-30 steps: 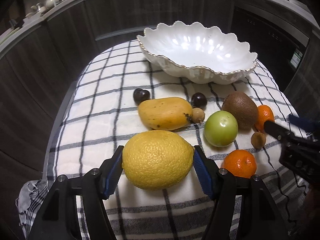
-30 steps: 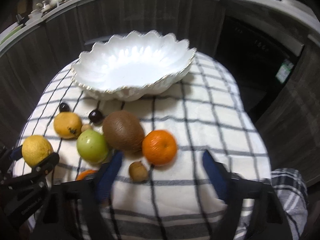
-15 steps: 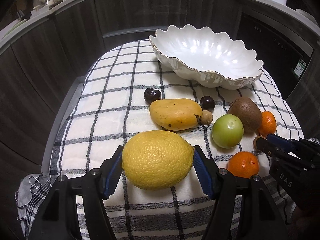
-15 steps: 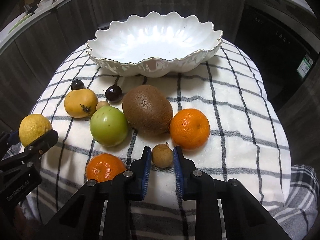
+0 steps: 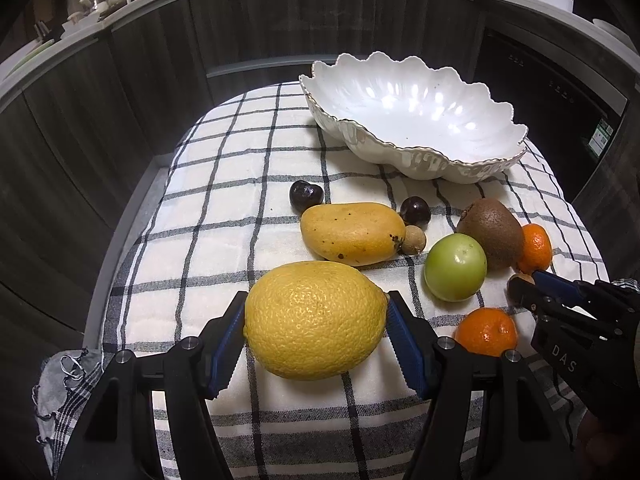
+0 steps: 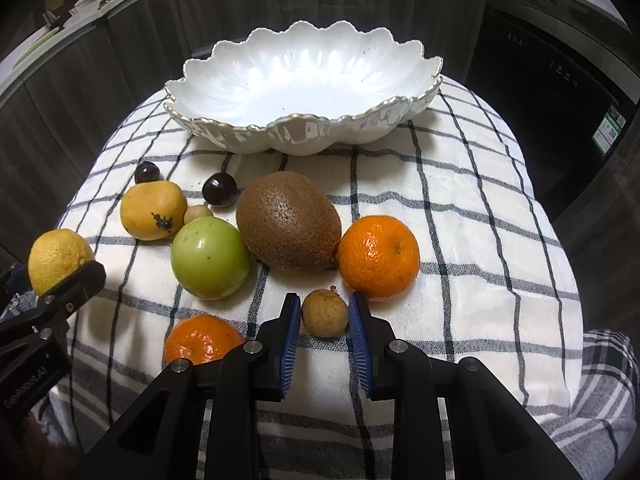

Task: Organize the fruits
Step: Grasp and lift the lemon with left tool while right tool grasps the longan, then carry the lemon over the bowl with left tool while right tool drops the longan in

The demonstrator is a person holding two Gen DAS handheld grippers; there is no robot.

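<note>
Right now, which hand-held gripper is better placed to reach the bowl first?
Probably the right hand-held gripper: shut on the longan, bowl straight ahead. The left, holding the lemon, has it offset.

lemon point(image 5: 316, 320) between left tongs point(image 5: 316, 338), white bowl point(image 5: 416, 148) beyond

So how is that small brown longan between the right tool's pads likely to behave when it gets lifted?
The longan looks small and near-round, so it probably rolls if nudged off the checked cloth. Its rough, dull skin should give the right tool decent friction. It is likely light, though the narrow contact on so small a sphere could let it twist or pop out.
</note>
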